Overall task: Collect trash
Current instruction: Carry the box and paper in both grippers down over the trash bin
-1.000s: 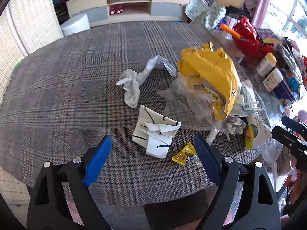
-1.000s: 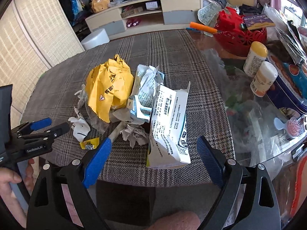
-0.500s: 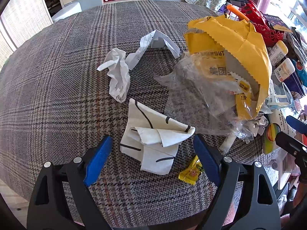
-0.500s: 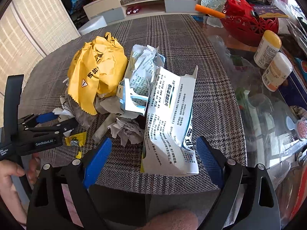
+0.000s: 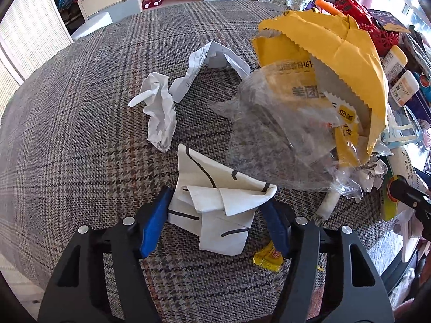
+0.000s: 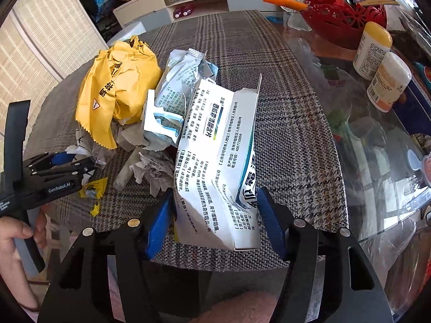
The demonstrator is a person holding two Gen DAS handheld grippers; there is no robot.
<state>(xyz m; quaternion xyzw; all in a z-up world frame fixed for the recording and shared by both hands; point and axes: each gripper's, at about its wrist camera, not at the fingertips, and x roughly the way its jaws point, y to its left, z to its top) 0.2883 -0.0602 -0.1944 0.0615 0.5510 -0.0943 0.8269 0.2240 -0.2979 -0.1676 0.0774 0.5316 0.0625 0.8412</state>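
In the left wrist view a folded white paper with black lines lies on the plaid cloth. My left gripper straddles it, and its blue pads are closing in on the paper's two sides without squeezing it. In the right wrist view a flattened white medicine box lies between the pads of my right gripper; those jaws are closing too and stand right at its edges. The left gripper also shows at the left edge of the right wrist view, with a hand on its handle.
More trash lies around: a yellow bag, clear plastic, crumpled white paper, a yellow candy wrapper and a silver packet. A red basket and two bottles stand on the glass at the right.
Both grippers have sunk toward the table. The left jaws narrowed around the folded paper, and the right jaws narrowed around the white box.
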